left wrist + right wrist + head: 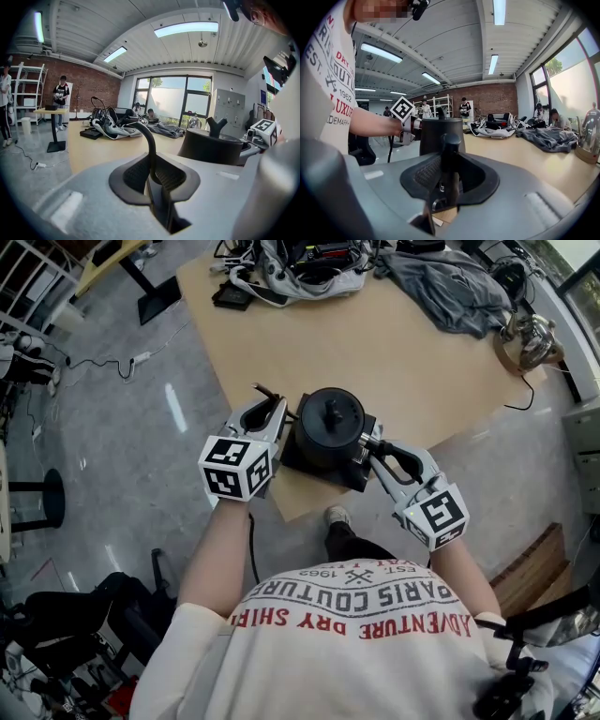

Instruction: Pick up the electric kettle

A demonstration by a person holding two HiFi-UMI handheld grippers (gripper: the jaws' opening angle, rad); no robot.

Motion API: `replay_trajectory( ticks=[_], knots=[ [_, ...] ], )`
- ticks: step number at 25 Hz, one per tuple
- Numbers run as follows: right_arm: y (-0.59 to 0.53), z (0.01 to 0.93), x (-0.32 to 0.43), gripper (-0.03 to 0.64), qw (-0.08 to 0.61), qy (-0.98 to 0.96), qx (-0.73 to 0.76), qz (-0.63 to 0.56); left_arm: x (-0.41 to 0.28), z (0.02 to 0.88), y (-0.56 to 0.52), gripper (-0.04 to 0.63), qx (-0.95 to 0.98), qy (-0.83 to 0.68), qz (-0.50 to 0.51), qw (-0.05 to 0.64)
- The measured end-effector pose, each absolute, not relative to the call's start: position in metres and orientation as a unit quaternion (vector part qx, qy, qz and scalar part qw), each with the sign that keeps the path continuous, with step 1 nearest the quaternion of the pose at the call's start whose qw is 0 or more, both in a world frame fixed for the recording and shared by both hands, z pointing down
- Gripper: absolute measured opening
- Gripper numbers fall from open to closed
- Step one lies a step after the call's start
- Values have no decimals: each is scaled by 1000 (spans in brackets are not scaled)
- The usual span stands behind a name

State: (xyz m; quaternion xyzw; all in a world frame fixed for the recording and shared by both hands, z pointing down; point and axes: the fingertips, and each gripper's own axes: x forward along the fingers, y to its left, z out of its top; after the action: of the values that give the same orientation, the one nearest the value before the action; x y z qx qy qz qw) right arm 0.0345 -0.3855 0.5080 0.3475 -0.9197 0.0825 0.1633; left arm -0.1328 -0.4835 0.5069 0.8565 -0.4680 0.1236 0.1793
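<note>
Wooden table [394,357], grey cloth [450,282], grey floor [112,437]

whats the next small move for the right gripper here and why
Probably squeeze the right gripper firmly onto the handle of the kettle before any lift. The handle stands between its jaws, but a tight grip isn't clear, and the kettle sits on its base at the corner of the table.
</note>
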Motion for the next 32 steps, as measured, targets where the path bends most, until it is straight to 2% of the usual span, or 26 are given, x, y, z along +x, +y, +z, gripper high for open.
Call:
replay_trajectory(
  ticks=[15,32],
  knots=[
    [-373,474,28,102,145,-925,345,62,-144,467,-462,40,855,-481,106,164],
    [-285,453,34,101,127,-924,354,65,-139,439,-372,40,860,-476,106,151]
  ],
)
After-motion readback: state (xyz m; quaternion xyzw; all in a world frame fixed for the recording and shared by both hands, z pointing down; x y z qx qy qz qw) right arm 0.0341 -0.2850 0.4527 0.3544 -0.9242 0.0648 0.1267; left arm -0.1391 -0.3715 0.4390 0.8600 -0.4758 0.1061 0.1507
